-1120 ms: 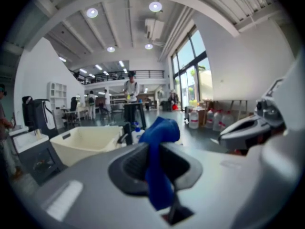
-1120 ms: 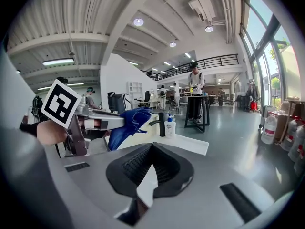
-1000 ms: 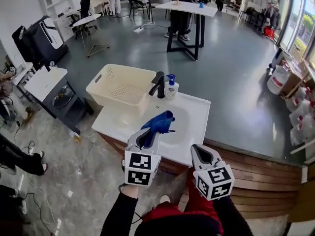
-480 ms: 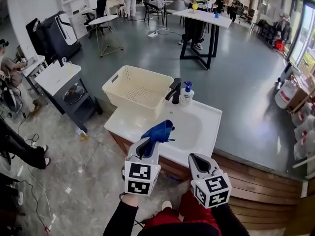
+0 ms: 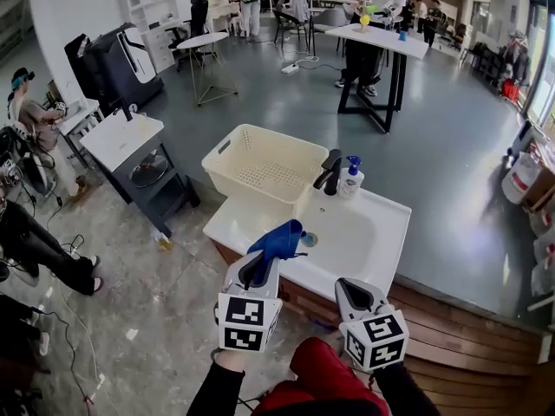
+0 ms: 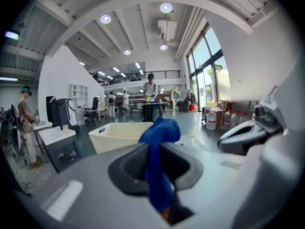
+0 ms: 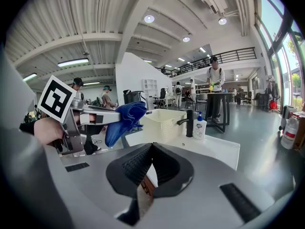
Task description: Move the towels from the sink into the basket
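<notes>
A blue towel hangs from my left gripper, which is shut on it and held over the front left edge of the white sink. The cloth drapes down between the jaws in the left gripper view. The cream slotted basket stands on the counter's far left, beyond the towel, and it looks empty. My right gripper hovers in front of the sink's wooden front. Its jaws meet with nothing in them. In the right gripper view the left gripper and its towel are to the left.
A black faucet and a blue-topped soap bottle stand at the sink's back. Left of the basket is a small white-topped dark cabinet. People sit at the far left. A tall black-legged table stands farther back.
The sink and basket have slid right in the head view. Both grippers have shifted left along the sink's front, and the towel is over the counter's left edge instead of the bowl.
</notes>
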`<state>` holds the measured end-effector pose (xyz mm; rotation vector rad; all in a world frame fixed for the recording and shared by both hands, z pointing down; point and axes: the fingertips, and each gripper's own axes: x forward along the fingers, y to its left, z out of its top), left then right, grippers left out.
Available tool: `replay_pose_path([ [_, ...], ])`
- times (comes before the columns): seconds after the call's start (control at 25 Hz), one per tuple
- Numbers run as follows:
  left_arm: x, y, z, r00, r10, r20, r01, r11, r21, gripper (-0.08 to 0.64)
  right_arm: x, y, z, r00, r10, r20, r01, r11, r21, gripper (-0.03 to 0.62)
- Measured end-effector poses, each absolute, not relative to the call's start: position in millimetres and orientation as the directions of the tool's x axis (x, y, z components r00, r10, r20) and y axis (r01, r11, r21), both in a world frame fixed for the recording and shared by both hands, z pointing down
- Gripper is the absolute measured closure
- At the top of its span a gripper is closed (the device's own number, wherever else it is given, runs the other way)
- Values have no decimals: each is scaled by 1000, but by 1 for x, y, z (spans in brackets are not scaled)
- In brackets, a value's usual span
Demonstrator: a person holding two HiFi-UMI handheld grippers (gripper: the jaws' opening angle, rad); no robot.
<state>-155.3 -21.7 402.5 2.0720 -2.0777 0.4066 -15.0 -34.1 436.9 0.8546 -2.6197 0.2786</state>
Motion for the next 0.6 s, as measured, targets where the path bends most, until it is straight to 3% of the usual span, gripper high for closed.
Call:
replay_pose_path([
  [0.6, -242, -84, 389, -33, -954, 298, -988, -13, -151, 497, -92, -107, 462, -747, -530, 401, -619, 774, -131, 584],
])
